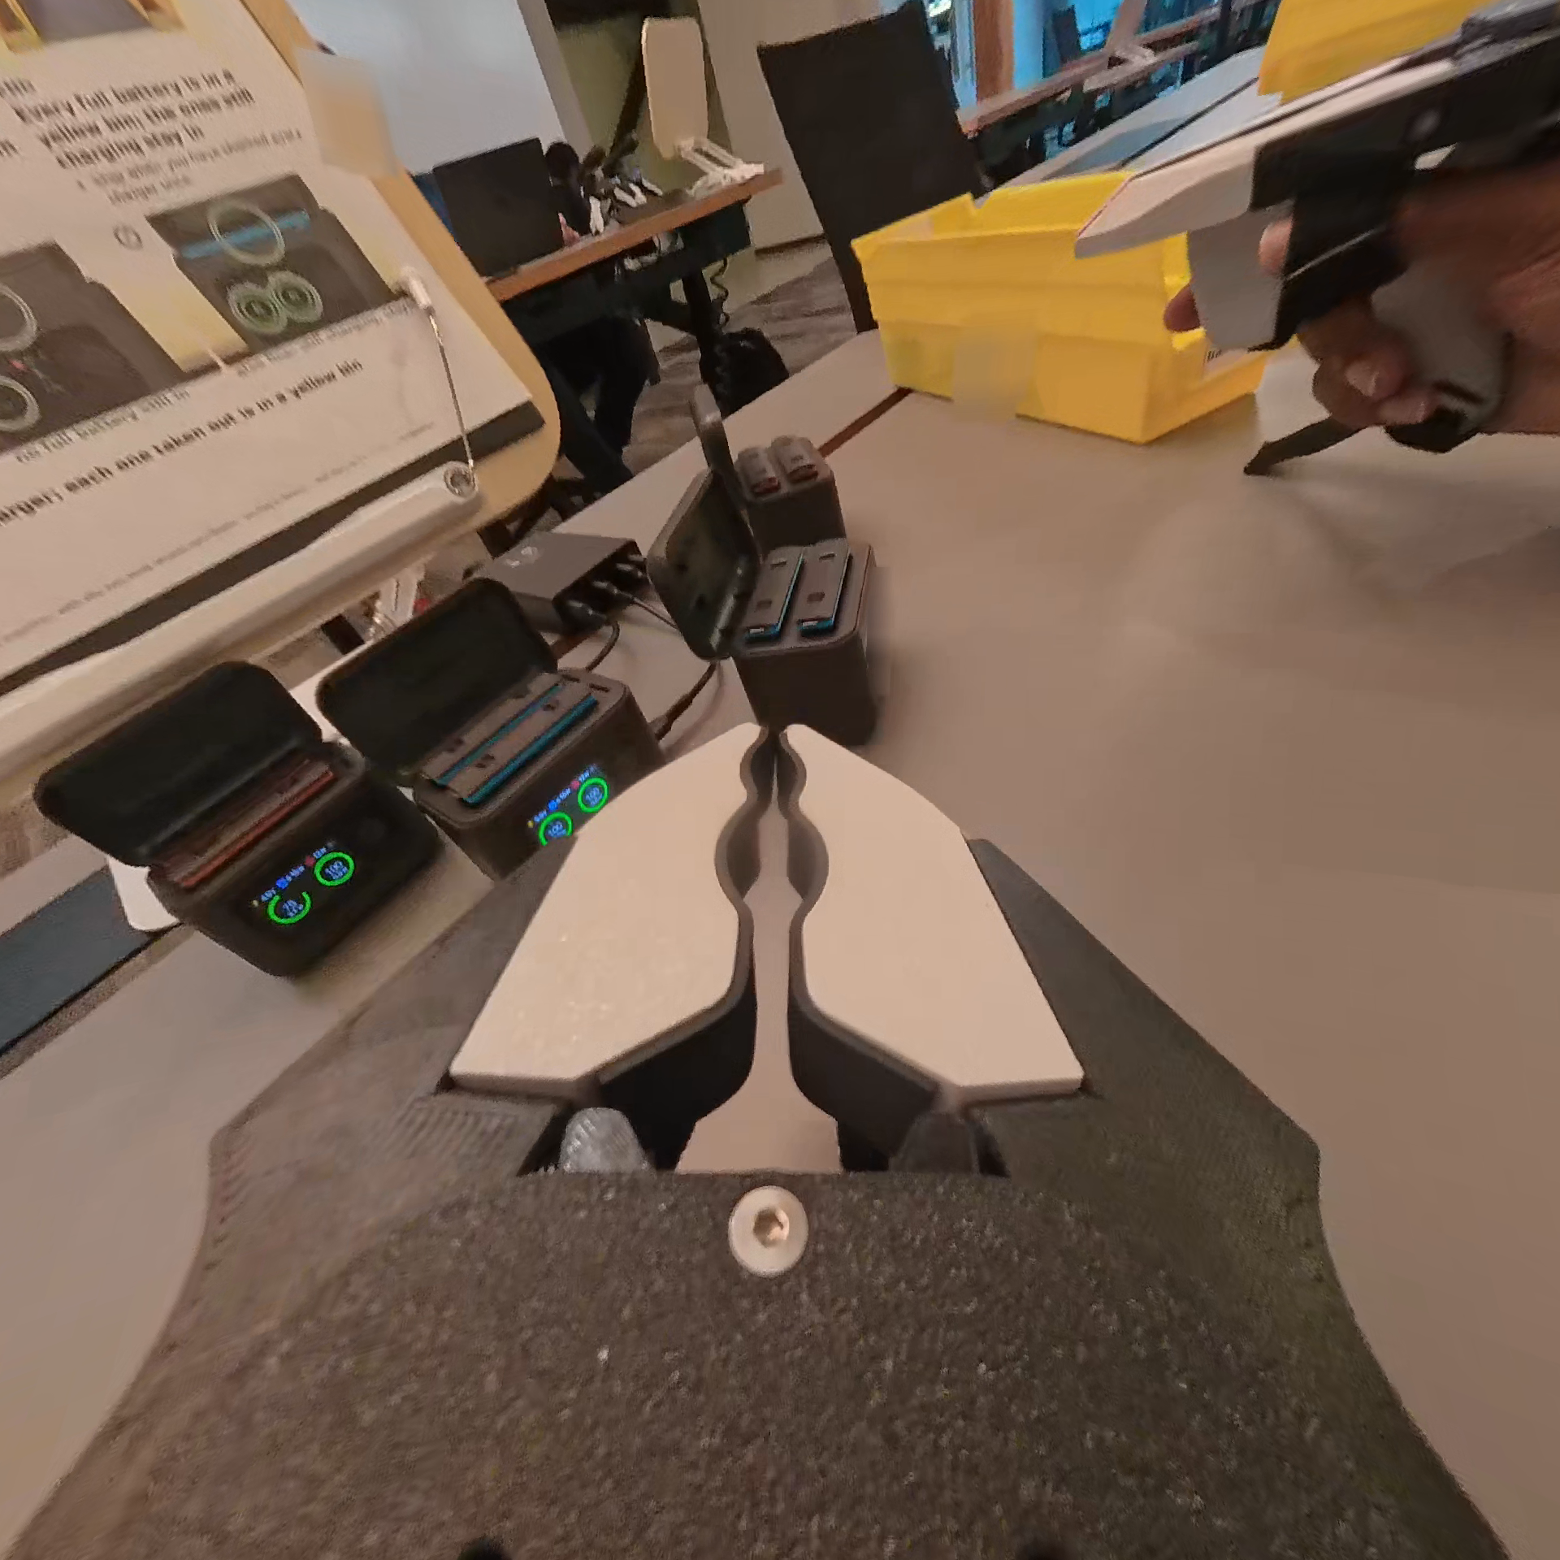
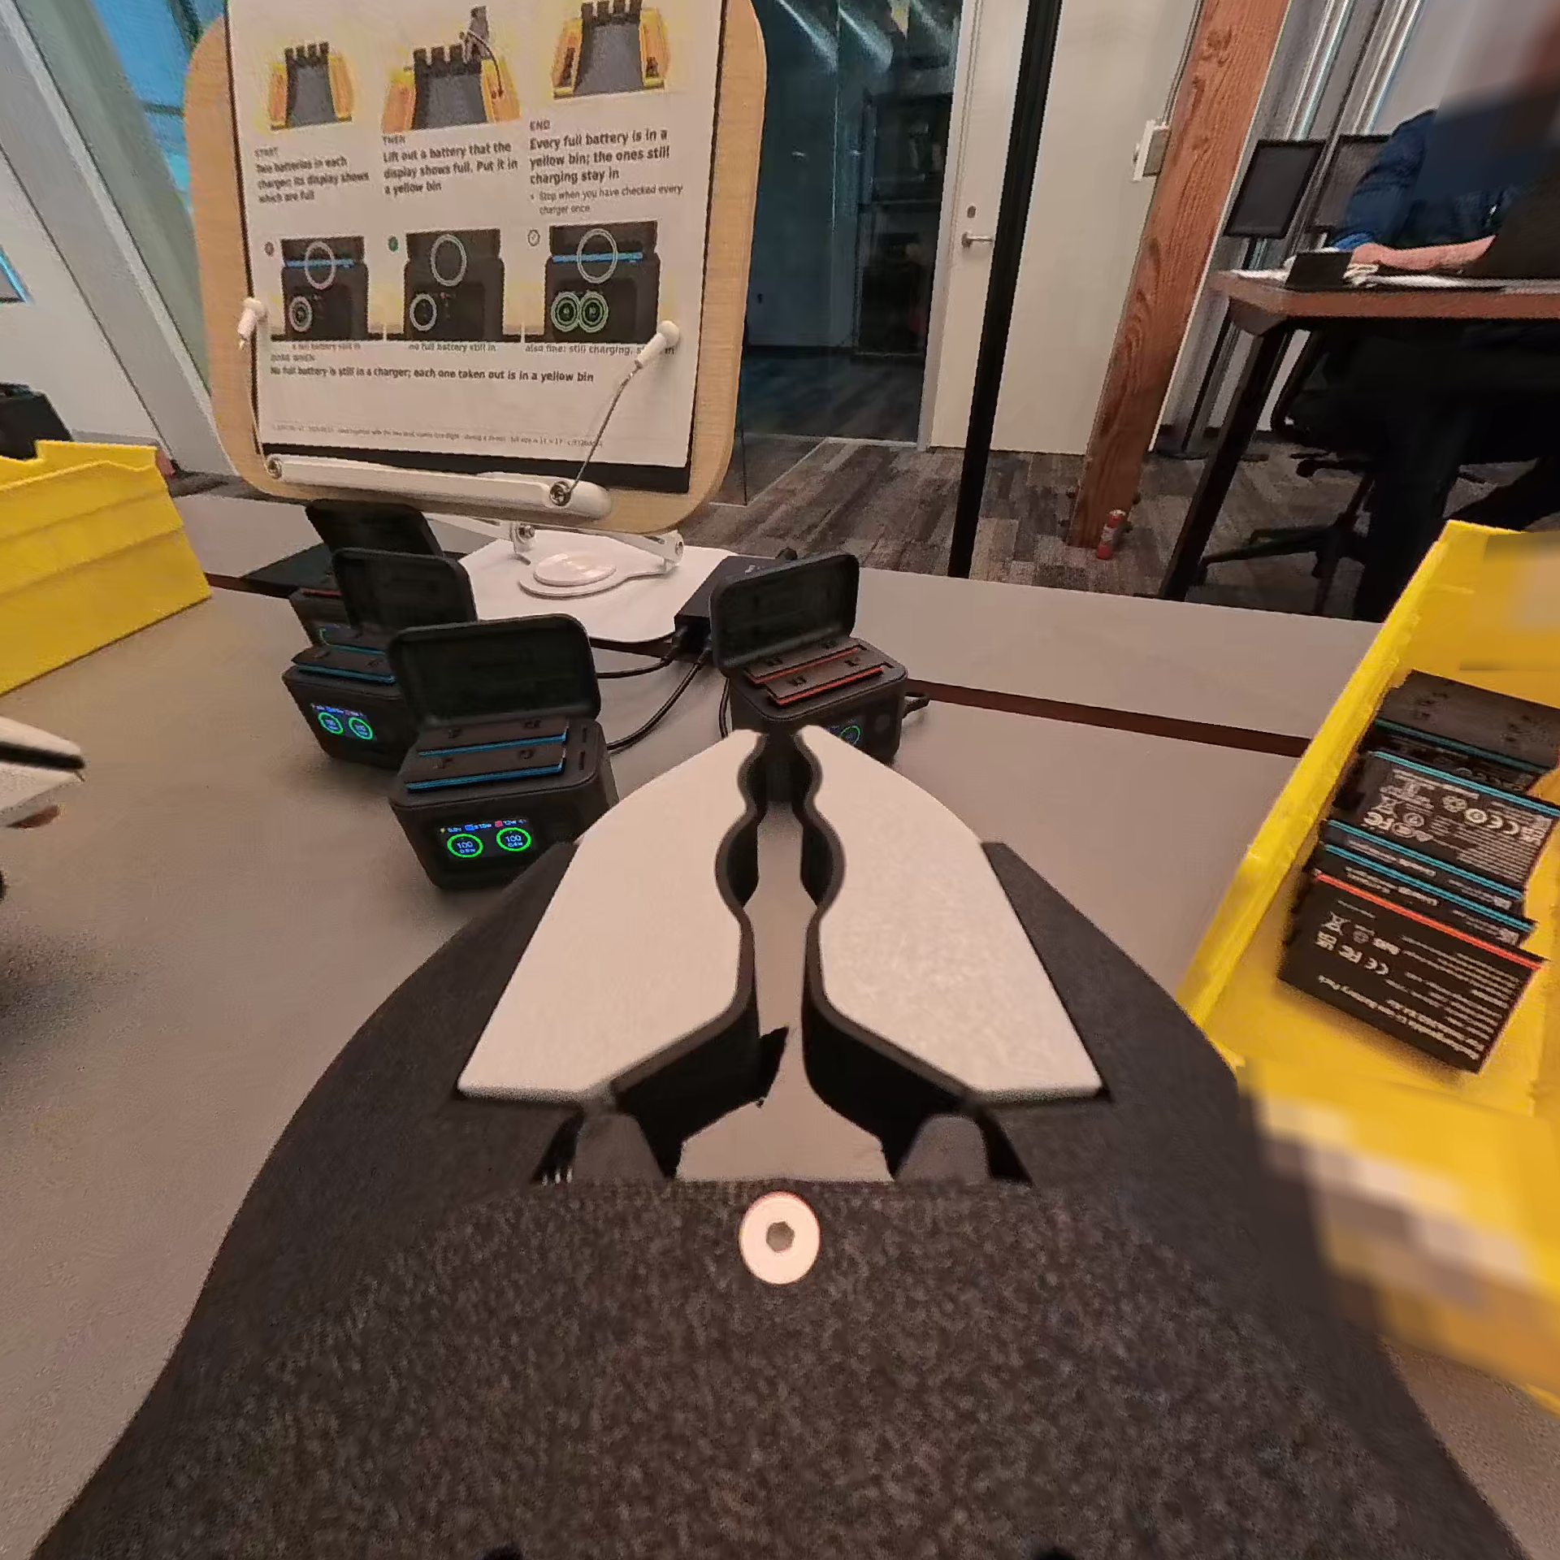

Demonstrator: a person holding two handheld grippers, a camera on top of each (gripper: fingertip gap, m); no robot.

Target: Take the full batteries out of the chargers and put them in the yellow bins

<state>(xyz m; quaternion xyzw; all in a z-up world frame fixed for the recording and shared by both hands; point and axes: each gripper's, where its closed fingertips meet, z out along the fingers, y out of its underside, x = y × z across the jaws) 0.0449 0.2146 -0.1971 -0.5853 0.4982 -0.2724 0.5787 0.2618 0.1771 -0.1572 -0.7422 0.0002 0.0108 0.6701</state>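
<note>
Left gripper (image 1: 775,743), grey-padded fingers on a black speckled body, pressed together at the tips with nothing between them, poised above the grey tabletop (image 1: 1182,760). Just beyond the tips, a black charger with its lid swung up (image 1: 802,641), two blue-edged batteries (image 1: 798,591) seated in it. To the left, two more open black chargers in a row: one with blue-edged batteries and two green rings lit on its display (image 1: 515,751), one with red-edged batteries and green rings (image 1: 253,836). Behind them, a wooden-backed instruction sheet on a white stand (image 1: 253,338).

Right gripper (image 2: 781,743), same build, fingers nearly touching at the tips, a narrow gap between them, empty. Ahead, a black open charger with red-edged batteries (image 2: 810,675); left of it, a black open charger with blue-edged batteries and two green rings (image 2: 498,760). At the right edge, a yellow plastic bin (image 2: 1317,802) holding a leaning stack of flat black batteries (image 2: 1435,886). Another yellow bin (image 2: 84,549) at far left on the table.
</note>
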